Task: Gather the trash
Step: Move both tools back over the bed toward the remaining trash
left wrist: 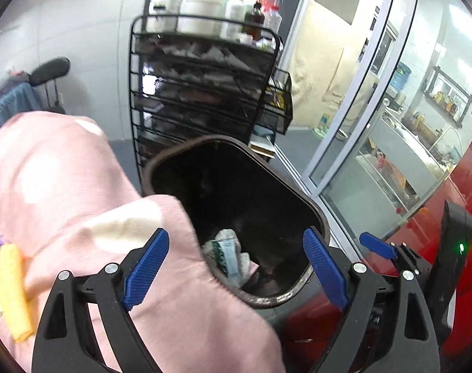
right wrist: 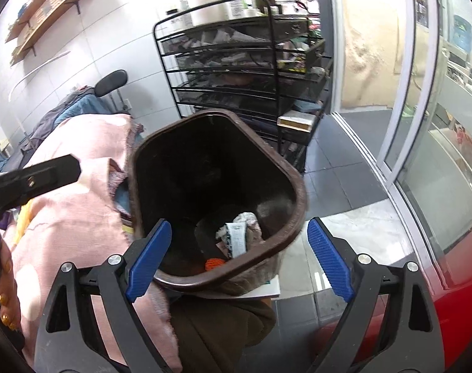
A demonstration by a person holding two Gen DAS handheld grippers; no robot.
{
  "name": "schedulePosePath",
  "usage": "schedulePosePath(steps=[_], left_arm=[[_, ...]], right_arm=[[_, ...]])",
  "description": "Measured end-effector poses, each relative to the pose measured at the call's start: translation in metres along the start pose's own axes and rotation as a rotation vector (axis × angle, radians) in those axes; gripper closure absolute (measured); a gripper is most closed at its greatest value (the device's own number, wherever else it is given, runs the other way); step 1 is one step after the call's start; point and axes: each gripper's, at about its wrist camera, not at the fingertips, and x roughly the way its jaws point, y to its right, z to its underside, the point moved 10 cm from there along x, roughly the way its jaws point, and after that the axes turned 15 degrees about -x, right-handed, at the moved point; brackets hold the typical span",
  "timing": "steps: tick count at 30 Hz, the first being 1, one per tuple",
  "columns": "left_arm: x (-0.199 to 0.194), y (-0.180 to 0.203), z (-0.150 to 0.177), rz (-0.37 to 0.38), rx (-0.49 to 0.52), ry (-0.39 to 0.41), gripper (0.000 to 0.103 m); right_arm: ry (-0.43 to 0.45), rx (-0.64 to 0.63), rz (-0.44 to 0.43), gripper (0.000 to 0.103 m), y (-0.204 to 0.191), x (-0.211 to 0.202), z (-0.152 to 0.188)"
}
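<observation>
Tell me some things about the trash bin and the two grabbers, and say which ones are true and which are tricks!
1. The brown bin has trash in it. True: crumpled wrappers lie at the bottom.
2. The left gripper is squeezing a wrapper. False: its jaws stand wide open with nothing between them.
3. The right gripper is open. True.
4. A black wire rack with bottles on top stands behind the bin. True.
5. The cloth beside the bin is green. False: it is pink with pale spots.
6. The bin has a lid on. False: its top is open.
</observation>
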Motion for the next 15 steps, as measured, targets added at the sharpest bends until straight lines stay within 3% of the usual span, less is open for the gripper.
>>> schedulePosePath(steps=[8, 15], left_arm=[[-0.049, -0.047, 0.003, -0.049, -0.078, 0.119, 0.014], [-0.089, -0.099, 0.012, -0.152, -0.122, 0.197, 0.013]], right_arm=[[0.031, -0.079, -0.112, 0.014, -0.052, -0.004, -0.016], [0.043, -0.169, -0.245, 0.014, -0.118, -0.011, -0.028]])
